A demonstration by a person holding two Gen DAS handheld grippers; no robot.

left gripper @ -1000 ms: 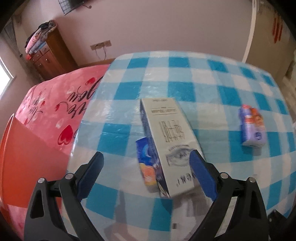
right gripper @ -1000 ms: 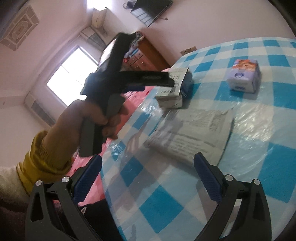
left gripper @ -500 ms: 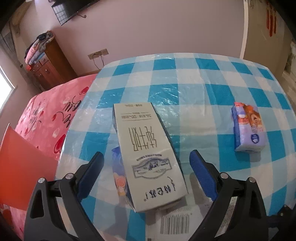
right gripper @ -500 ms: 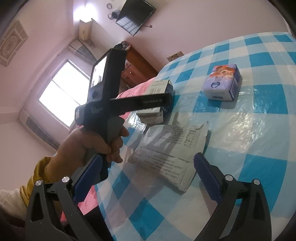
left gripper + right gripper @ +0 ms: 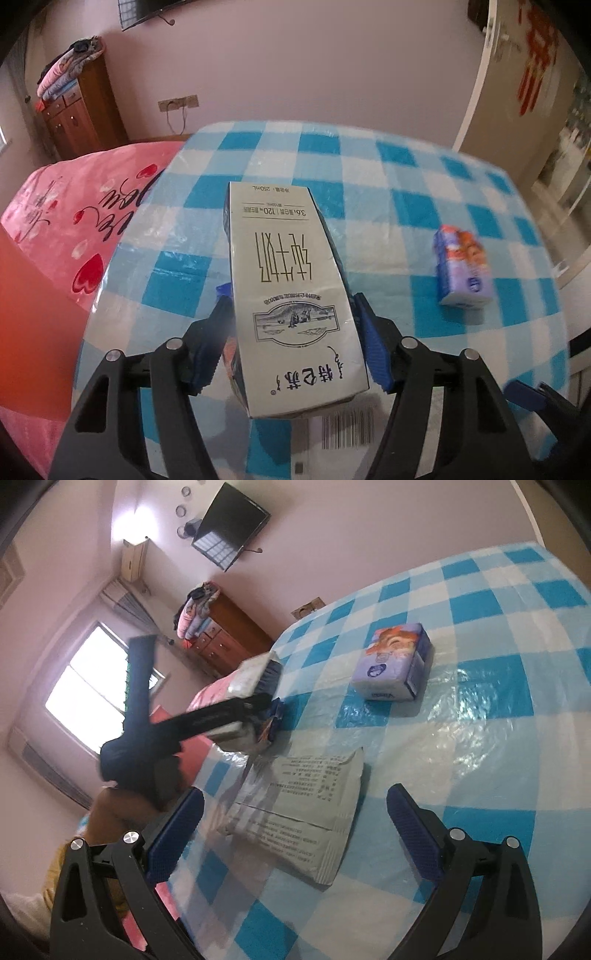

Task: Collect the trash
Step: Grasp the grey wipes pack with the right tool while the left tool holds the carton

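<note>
We are at the pick-up step. Our left claw (image 5: pixel 291 343) is closing around the milk carton (image 5: pixel 291 295), which lies on its side near the edge of the checked surface (image 5: pixel 406 206). The blue pads flank the carton's near end, and we cannot tell whether they press on it yet. A small blue packet (image 5: pixel 271 725) lies tucked against the carton's side.

Our right claw (image 5: pixel 295 829) stands wide open with nothing between its fingers, hanging over the flat grey pouch (image 5: pixel 306 812). A tissue pack (image 5: pixel 393 661) sits well apart, further across the surface.

Next, we judge, the left claw must finish its squeeze and lift the carton clear without crushing it. No bin is in view.
</note>
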